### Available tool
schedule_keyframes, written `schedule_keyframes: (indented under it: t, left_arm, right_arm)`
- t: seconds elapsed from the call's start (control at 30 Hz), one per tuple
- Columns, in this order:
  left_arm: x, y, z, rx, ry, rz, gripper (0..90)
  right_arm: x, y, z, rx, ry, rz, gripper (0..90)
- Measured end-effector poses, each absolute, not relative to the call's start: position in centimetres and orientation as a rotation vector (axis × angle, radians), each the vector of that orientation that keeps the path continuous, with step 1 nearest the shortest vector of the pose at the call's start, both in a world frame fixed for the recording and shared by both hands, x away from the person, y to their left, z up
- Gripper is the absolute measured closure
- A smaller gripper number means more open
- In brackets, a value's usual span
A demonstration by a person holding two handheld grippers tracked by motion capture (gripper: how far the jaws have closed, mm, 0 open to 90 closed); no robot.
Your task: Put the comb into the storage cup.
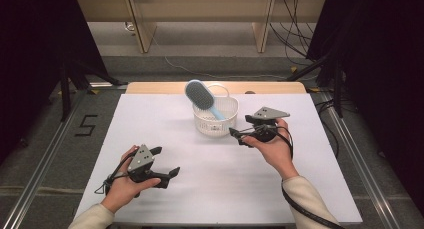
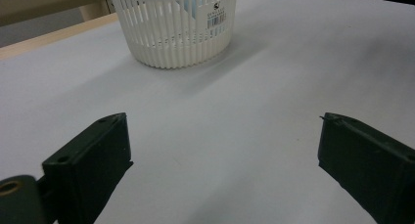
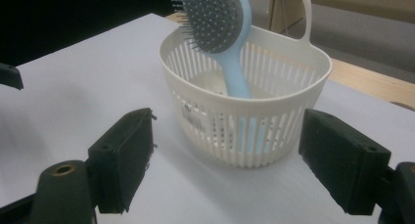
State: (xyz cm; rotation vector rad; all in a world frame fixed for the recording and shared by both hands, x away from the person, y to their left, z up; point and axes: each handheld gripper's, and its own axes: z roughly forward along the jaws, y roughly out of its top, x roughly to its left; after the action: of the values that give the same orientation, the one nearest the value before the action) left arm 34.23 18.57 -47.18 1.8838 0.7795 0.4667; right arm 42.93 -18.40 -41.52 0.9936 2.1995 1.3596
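A white slotted basket (image 1: 216,120) with a loop handle stands near the table's far middle. A light blue hairbrush (image 1: 201,97) leans in it, handle down, its grey bristle head sticking up over the rim. In the right gripper view the basket (image 3: 254,111) and the hairbrush (image 3: 220,28) sit just ahead of the jaws. My right gripper (image 1: 242,131) stands open just right of the basket, holding nothing. My left gripper (image 1: 166,162) rests open near the front left, with nothing between its jaws (image 2: 225,160); the basket (image 2: 173,28) lies farther ahead of it.
The white table top (image 1: 210,189) spreads between the grippers. A wooden strip (image 1: 150,87) runs along the far edge. Dark stands and cables (image 1: 295,39) lie on the floor beyond, and a metal rail (image 1: 45,154) runs along the left side.
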Motion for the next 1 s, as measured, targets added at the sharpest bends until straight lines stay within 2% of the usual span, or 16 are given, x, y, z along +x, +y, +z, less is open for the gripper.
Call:
schedule_keyframes:
  t: [1.0]
  left_arm:
    - [34.2,18.7,-47.2,1.882,0.789,0.467,4.9]
  right_arm:
    - [39.2,-21.9,-43.1,1.015,2.196,1.359,19.7]
